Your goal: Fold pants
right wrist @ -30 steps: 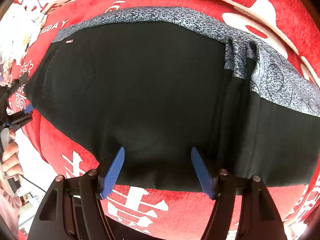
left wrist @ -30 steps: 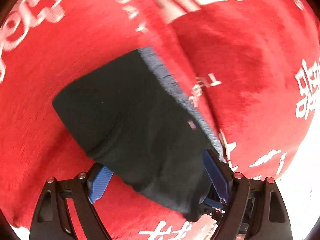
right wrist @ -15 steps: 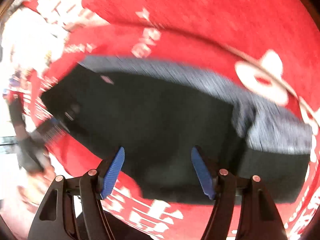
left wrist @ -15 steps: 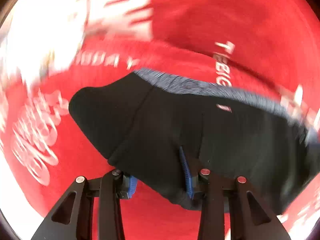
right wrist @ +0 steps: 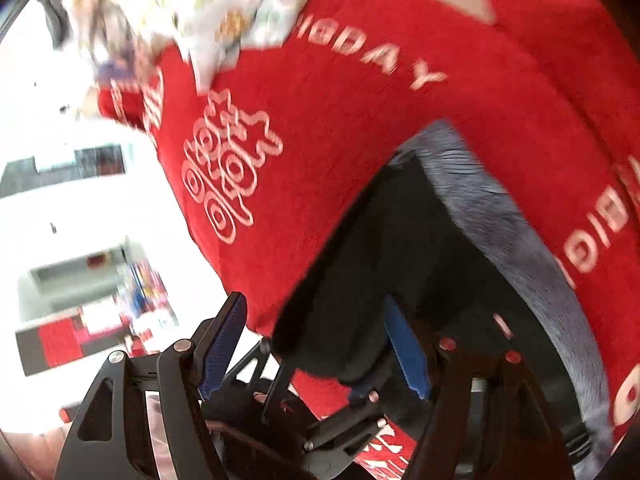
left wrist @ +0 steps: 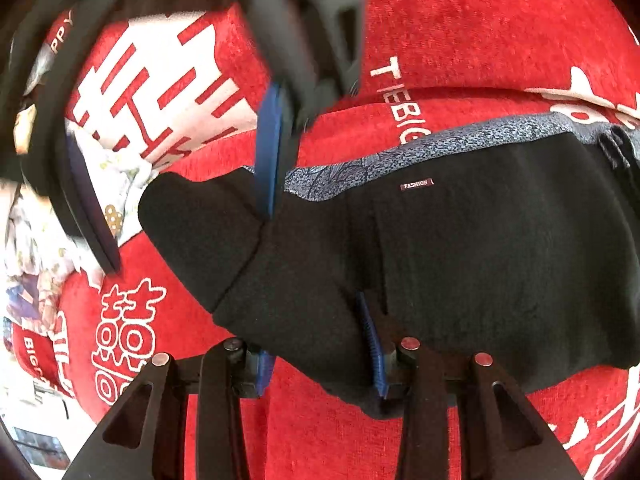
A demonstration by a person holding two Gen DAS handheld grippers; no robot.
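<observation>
Black pants with a grey-blue patterned waistband lie flat on a red blanket. My left gripper is shut on the pants' near edge, and black cloth bunches between its blue pads. My right gripper comes down from above, open, straddling the pants' left end corner. One of its fingers rests at the waistband end; the other is over the blanket. In the blurred right wrist view the right gripper stands open over that black corner, with the left gripper just below.
The red blanket carries white characters and lettering. A pale patterned cloth lies at its far left. Beyond the blanket's left edge the right wrist view shows a bright floor and shelving.
The left gripper has closed on the pants' near edge and rolled. The right gripper has swung left across the pants to the end corner, still open, and now appears in the left wrist view.
</observation>
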